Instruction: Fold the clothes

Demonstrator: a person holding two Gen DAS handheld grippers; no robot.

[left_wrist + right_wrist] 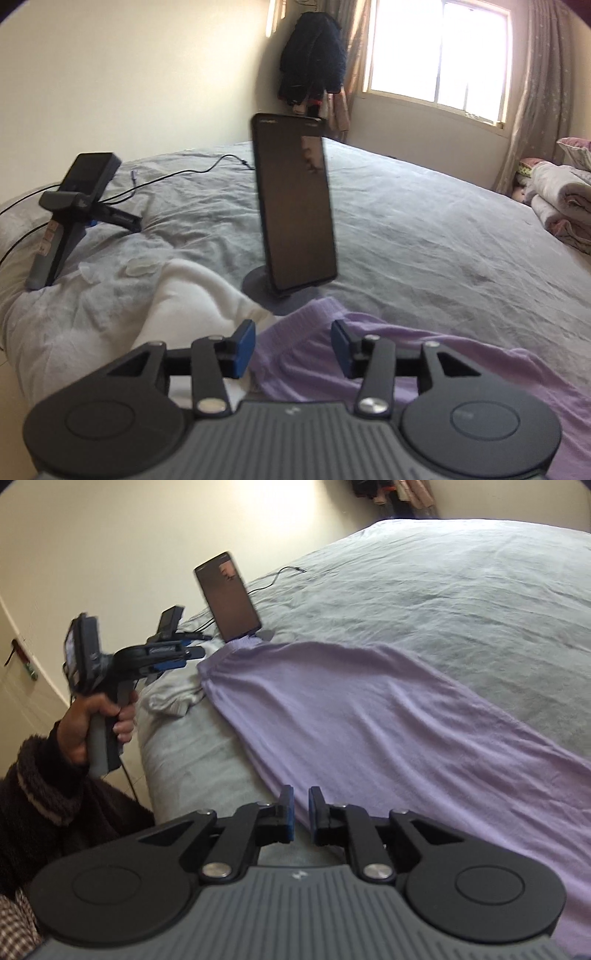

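A lilac garment (406, 369) (351, 720) lies spread flat along the near side of a grey-sheeted bed (424, 221) (443, 572). A crumpled white garment (192, 295) (173, 701) lies beside its top end. My left gripper (293, 347) is open and hovers over that top edge, empty. In the right wrist view, a hand (92, 720) holds the left gripper (195, 655) level above the bed corner. My right gripper (301, 812) sits at the garment's near side edge, its jaws only a narrow gap apart with nothing between them.
A phone (295, 206) (229, 594) stands upright on a round stand just beyond the garment's top. A spare gripper (74, 199) (170, 622) and a black cable (177, 173) lie at the bed's corner. Folded blankets (561, 199) sit far right. Dark clothes (314, 59) hang by the window.
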